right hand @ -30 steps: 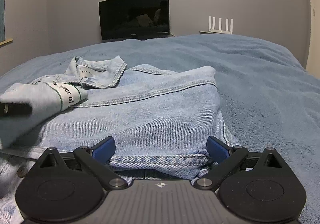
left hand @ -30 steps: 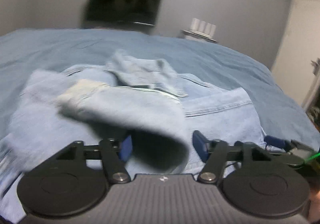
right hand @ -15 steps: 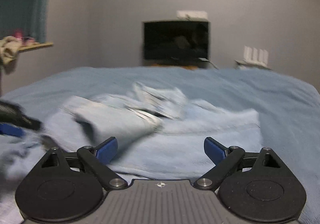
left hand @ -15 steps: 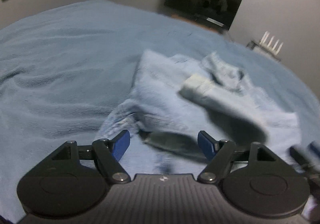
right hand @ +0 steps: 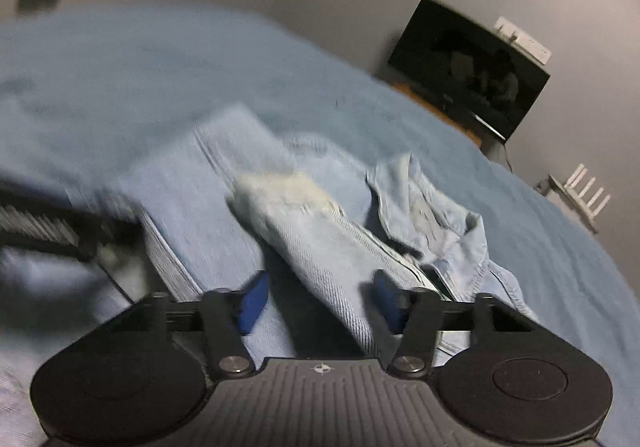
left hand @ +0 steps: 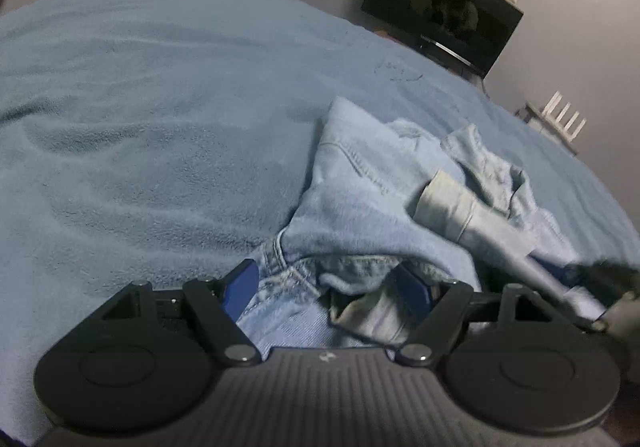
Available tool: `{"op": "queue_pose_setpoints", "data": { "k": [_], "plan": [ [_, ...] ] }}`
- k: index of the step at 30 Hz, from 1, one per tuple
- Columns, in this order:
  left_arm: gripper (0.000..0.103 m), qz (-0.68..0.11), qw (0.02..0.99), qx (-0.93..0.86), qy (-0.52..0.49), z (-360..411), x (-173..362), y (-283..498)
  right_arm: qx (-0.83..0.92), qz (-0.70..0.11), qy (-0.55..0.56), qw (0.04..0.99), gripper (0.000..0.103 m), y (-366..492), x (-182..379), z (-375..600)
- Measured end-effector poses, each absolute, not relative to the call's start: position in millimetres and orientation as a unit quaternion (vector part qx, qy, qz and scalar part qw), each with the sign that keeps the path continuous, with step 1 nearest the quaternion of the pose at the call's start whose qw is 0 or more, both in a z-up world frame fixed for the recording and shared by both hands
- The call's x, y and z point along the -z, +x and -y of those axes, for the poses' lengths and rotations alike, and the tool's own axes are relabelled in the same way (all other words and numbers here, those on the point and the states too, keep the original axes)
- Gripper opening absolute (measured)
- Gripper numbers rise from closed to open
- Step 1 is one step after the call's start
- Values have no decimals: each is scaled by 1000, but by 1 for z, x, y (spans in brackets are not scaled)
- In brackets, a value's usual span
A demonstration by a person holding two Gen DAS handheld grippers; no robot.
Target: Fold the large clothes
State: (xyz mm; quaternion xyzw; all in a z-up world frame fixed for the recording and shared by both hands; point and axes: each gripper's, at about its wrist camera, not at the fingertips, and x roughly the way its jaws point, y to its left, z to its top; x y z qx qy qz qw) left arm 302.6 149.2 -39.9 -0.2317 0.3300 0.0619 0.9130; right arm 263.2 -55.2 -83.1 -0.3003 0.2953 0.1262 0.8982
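Two claws, both spread apart, gripping nothing. Your left claw (left hand: pixel 326 287) sits at the denim jacket's (left hand: pixel 360 199) near hem on the bed (left hand: pixel 140 127); your right claw (right hand: pixel 318 297) straddles the folded sleeve (right hand: pixel 316 239), which runs away toward the collar.

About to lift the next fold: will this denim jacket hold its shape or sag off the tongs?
The denim jacket will probably sag: it already lies rumpled on the bedspread. The sleeve crossing the right tongs droops, so it likely trails. Thick seams suggest some heft.
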Motion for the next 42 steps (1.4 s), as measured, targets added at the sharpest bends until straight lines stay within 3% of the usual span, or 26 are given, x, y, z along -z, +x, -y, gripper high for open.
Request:
{"op": "queue_pose_setpoints", "data": {
  "k": [2,6,10,13,15,16,23,27,28,29,35,37,40,42],
  "plan": [
    [75,-318,909,-52,-265,-154,29,294,-122,-294,-268,910,11,265,76,65],
    [75,-304,905,-40,-295,-161,22,292,-80,-268,-166,946,8,253,52,105],
    [75,-322,904,-49,-277,-157,26,298,8,-264,29,964,8,231,44,175],
    [75,-328,904,-52,-269,-153,30,300,60,-301,163,938,19,212,68,223],
    [75,-331,907,-54,-253,-148,31,302,79,-323,208,920,40,200,86,244],
    [75,-332,909,-54,-246,-146,31,302,85,-324,216,917,44,195,93,251],
    [79,-336,913,-55,-226,-140,33,304,89,-285,302,905,53,165,108,300],
    [81,-339,917,-55,-203,-136,36,307,71,-262,311,911,49,162,106,311],
    [81,-341,918,-54,-195,-134,37,308,67,-258,311,912,43,163,104,316],
    [81,-343,919,-55,-185,-133,38,309,61,-257,305,915,26,176,104,323],
    [85,-366,922,-41,-122,-129,41,316,41,-199,213,956,23,176,67,312],
    [86,-379,920,-30,-98,-130,41,319,57,-231,176,955,23,186,70,309],
    [103,-405,912,-38,-49,-134,50,322,73,-318,136,936,25,205,97,308],
    [103,-408,909,-29,-73,-145,51,322,61,-321,118,938,28,203,99,308]
  ]
}}
